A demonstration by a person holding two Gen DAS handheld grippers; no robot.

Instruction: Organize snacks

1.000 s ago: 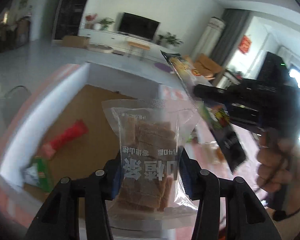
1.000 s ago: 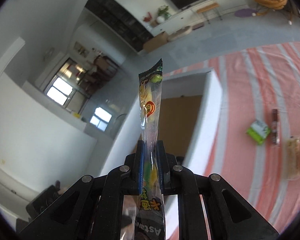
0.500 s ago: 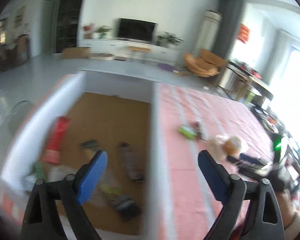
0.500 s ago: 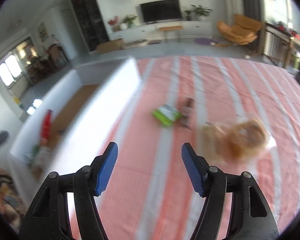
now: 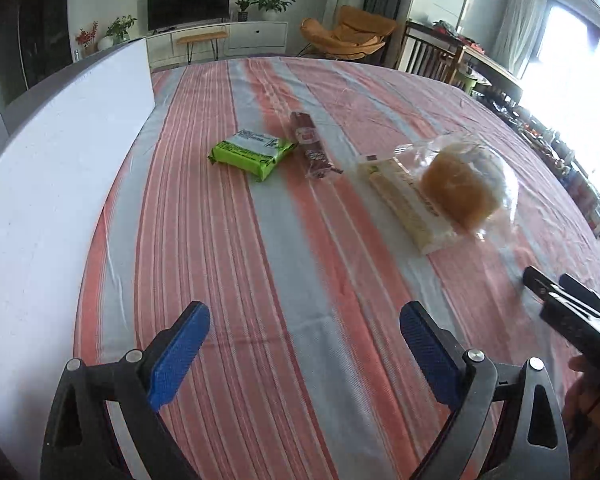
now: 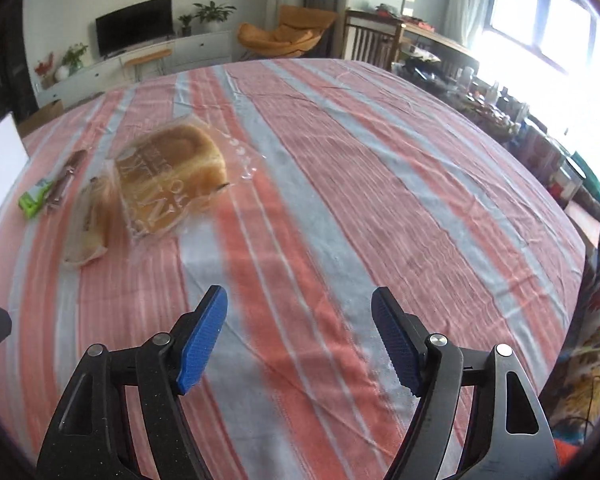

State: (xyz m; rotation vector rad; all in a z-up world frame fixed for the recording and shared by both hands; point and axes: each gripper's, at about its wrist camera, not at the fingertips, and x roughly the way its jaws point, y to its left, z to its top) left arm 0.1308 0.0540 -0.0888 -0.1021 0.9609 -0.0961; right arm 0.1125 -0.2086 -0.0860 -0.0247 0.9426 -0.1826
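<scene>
Left wrist view: left gripper (image 5: pixel 305 344) hangs low over the striped worktop (image 5: pixel 228 240), fingers spread wide, nothing between them. White box wall (image 5: pixel 60 152) runs along the left edge. Ahead lie four snacks: green packet (image 5: pixel 250 151), dark sausage stick (image 5: pixel 311 145) just beside it on its right, then a pale wafer pack (image 5: pixel 404 200) touching a bagged bread loaf (image 5: pixel 458 186). Right gripper (image 5: pixel 568 312) shows at the far right edge, blurred. Green packet is the nearest target on this side; judged best approach is to come in low with the fingers straddling its short width and pinch the body, not the crimped end. Right wrist view: right gripper (image 6: pixel 300 336) also wide open and empty, over bare cloth. Bread loaf (image 6: pixel 172 176) sits ahead-left in loose clear film, wafer pack (image 6: pixel 86 224) against it, sausage stick (image 6: pixel 66 178) and green packet (image 6: pixel 34 198) beyond. Loaf looks soft; a light close on the bag's slack would avoid crushing. Box interior not visible from either view.
</scene>
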